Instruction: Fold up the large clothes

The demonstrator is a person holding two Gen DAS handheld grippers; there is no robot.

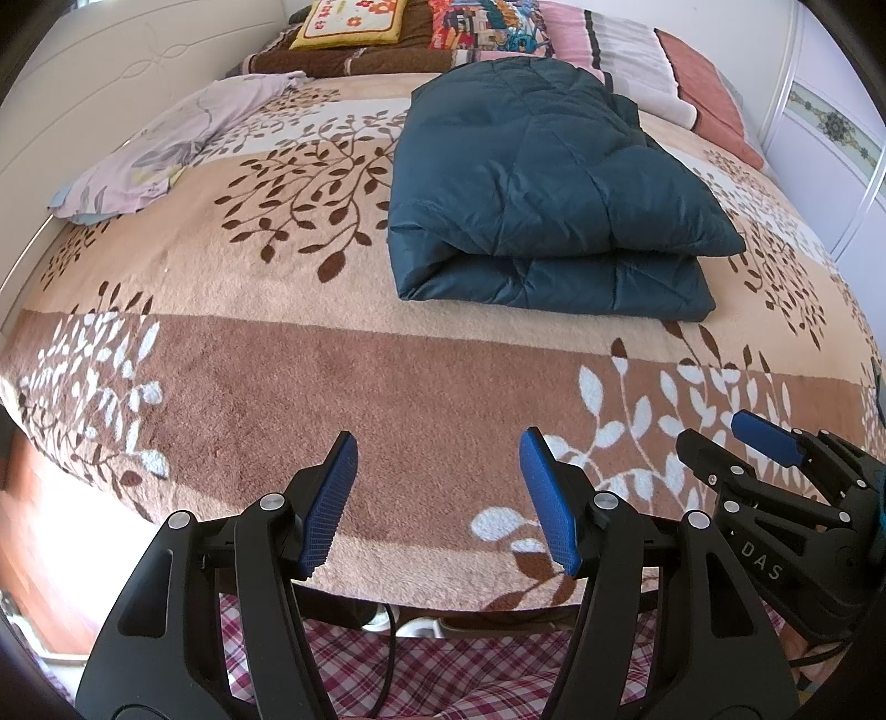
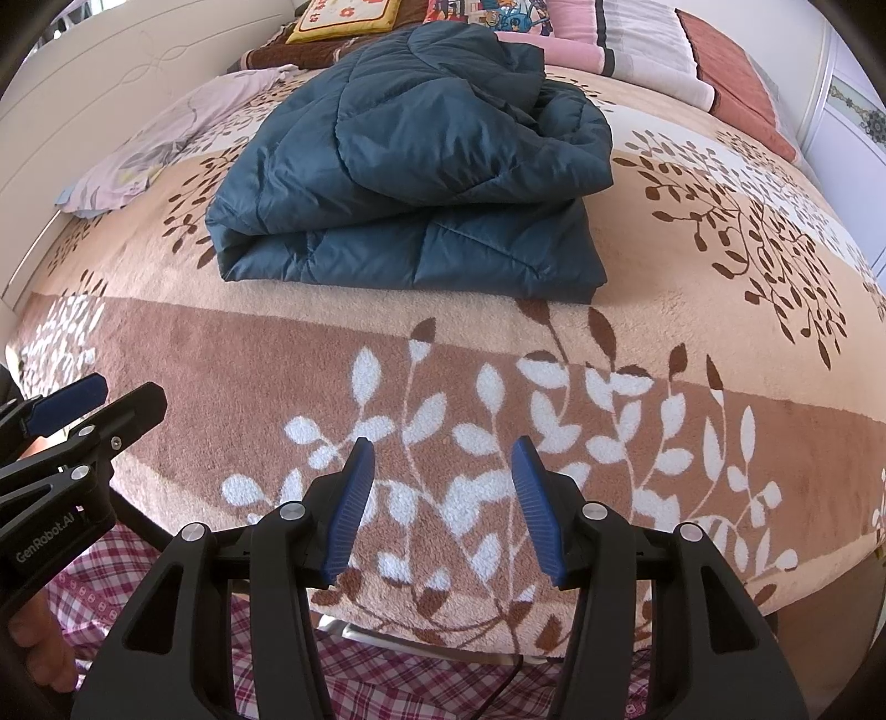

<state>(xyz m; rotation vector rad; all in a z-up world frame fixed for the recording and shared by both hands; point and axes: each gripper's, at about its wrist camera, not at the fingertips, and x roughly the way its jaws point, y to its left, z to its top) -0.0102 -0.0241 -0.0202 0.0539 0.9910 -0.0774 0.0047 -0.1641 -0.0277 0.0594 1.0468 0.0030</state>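
A dark teal quilted jacket lies folded into a thick rectangle on the bed; it also shows in the right wrist view. My left gripper is open and empty, held above the bed's near edge, well short of the jacket. My right gripper is open and empty too, also near the front edge. The right gripper shows at the lower right of the left wrist view, and the left gripper at the left edge of the right wrist view.
The bed is covered by a beige and brown leaf-patterned blanket. A pale lilac garment lies at the far left. Pillows and striped bedding lie at the head. A white wardrobe stands at the right.
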